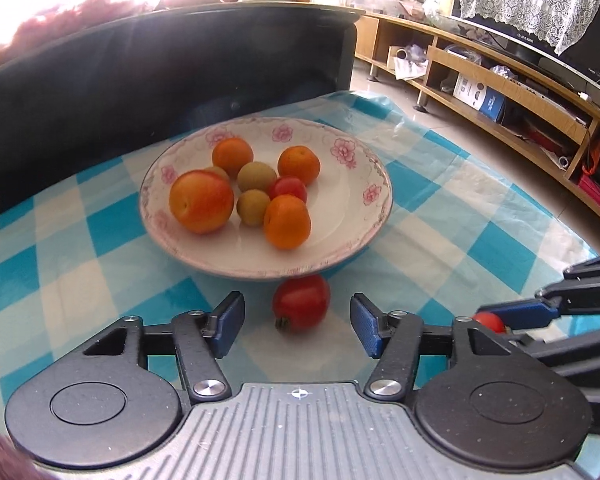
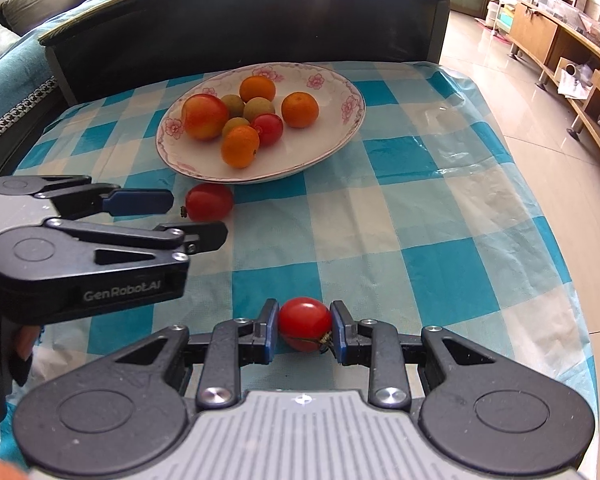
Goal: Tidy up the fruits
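In the left wrist view, the left tool (image 1: 297, 322) is hanging open over the checked worktop (image 1: 440, 240), its blue pads standing wide on either side of a loose red tomato (image 1: 301, 308) that is lying straight ahead between them, stem end pointing back toward the tool, and sitting just at the near rim of the flowered plate (image 1: 364, 216). That plate is already carrying the other fruit. In the right wrist view, the right tool (image 2: 305, 330) is pinching a second red tomato (image 2: 305, 323) between its closed-in pads, low over the worktop and well apart from the plate, which is lying ahead and to the left. The left tool is the nearer one to the loose tomato, so closing on it looks like the move.
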Demonstrator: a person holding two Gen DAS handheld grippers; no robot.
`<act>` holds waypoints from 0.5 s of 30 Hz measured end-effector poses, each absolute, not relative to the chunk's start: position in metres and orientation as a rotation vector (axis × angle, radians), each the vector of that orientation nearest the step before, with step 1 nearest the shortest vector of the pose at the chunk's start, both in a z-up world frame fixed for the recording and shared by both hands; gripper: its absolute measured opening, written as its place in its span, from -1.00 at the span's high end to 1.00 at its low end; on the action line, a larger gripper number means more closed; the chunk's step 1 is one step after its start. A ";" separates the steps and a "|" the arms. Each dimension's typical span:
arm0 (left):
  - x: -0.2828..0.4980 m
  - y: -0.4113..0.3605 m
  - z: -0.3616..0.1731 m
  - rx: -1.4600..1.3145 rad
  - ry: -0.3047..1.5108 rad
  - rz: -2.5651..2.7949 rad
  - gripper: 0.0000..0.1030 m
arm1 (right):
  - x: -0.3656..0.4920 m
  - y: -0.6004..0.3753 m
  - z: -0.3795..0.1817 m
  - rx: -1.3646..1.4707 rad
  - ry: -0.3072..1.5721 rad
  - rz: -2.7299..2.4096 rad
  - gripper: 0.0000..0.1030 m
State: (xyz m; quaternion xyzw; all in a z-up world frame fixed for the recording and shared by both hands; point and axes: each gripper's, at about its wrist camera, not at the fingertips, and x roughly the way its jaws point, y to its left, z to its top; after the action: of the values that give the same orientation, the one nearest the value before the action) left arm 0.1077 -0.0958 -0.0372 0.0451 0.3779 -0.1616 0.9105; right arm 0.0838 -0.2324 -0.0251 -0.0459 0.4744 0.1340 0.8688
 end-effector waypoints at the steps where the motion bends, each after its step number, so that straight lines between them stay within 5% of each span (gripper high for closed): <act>1: 0.110 -0.098 -0.038 0.097 0.776 -0.332 -0.25 | 0.084 -0.233 -0.025 -0.091 0.991 0.280 0.39; 8: 0.107 -0.102 -0.039 0.119 0.794 -0.367 0.28 | 0.087 -0.235 -0.025 -0.073 0.985 0.283 0.39; 15: 0.094 -0.092 -0.034 0.125 0.818 -0.379 0.29 | 0.084 -0.230 -0.024 -0.083 0.986 0.288 0.39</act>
State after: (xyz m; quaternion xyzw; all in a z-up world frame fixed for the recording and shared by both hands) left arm 0.0944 -0.0923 -0.0342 0.0602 0.3952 -0.1831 0.8982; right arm 0.0845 -0.2302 -0.0240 -0.0398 0.4715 0.1378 0.8701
